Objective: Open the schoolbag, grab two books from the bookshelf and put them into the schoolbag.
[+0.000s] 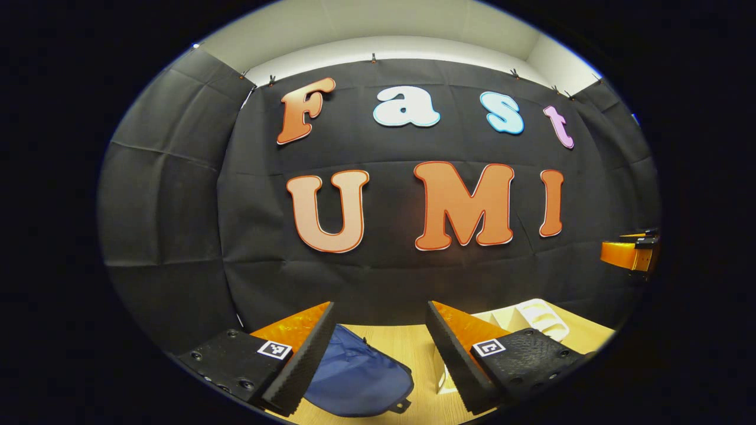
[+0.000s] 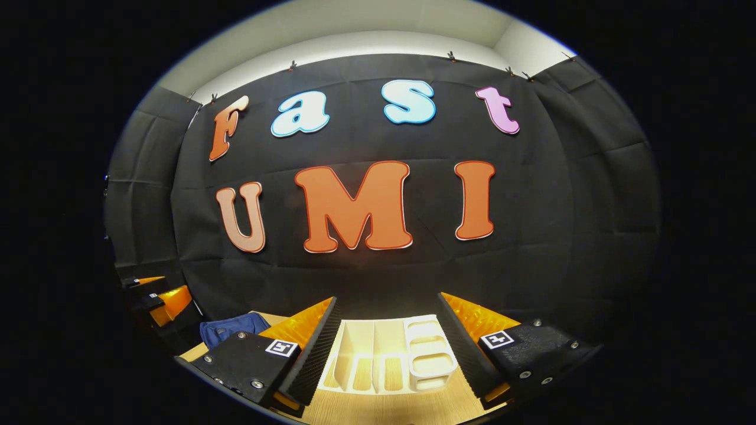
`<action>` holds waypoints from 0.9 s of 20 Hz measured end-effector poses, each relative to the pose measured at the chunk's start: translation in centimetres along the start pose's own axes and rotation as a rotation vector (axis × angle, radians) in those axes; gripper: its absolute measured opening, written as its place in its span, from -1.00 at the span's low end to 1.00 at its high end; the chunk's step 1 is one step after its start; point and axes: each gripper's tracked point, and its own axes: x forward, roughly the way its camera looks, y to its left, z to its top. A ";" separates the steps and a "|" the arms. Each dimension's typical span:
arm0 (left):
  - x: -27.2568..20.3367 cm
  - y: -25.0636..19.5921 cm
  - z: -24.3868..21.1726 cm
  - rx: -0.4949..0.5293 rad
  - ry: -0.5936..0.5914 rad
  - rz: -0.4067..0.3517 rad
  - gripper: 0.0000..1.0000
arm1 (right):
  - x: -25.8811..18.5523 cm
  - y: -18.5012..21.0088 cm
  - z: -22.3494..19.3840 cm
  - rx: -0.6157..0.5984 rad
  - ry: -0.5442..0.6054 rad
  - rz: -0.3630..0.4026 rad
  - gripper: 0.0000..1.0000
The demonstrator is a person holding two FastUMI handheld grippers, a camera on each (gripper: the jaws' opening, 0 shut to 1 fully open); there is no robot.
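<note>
Blue schoolbag (image 1: pixel 354 372) lay on the wooden table (image 1: pixel 413 348), apparently closed, between the spread fingers of the left gripper (image 1: pixel 381 330). Right gripper (image 2: pixel 387 327), fingers spread, framed the white bookshelf (image 2: pixel 390 360).

Both cameras look forward and slightly upward at the cloth wall (image 1: pixel 378 277) from above the table (image 1: pixel 390 342). The left gripper view sits over the schoolbag (image 1: pixel 354 378), the right gripper view over the bookshelf (image 2: pixel 390 354). Both views share these things.
</note>
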 end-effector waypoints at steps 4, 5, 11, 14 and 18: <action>-0.5 -0.3 0.1 0.020 -0.001 -0.007 0.90 | -0.3 -0.1 -0.2 0.002 0.001 -0.002 0.92; -0.5 -0.4 0.1 0.019 -0.001 -0.009 0.89 | -0.5 0.0 -0.3 0.002 0.003 -0.002 0.92; -1.0 -0.9 0.1 0.023 0.004 -0.021 0.90 | -1.3 -0.3 -0.4 -0.002 0.005 -0.008 0.92; -1.0 -1.2 0.0 0.016 0.002 -0.028 0.99 | -1.7 -0.8 -0.4 0.001 0.004 -0.019 0.92; -1.2 -1.8 -0.4 0.021 0.012 -0.039 0.89 | -2.2 -1.2 -0.7 0.003 0.011 -0.030 1.00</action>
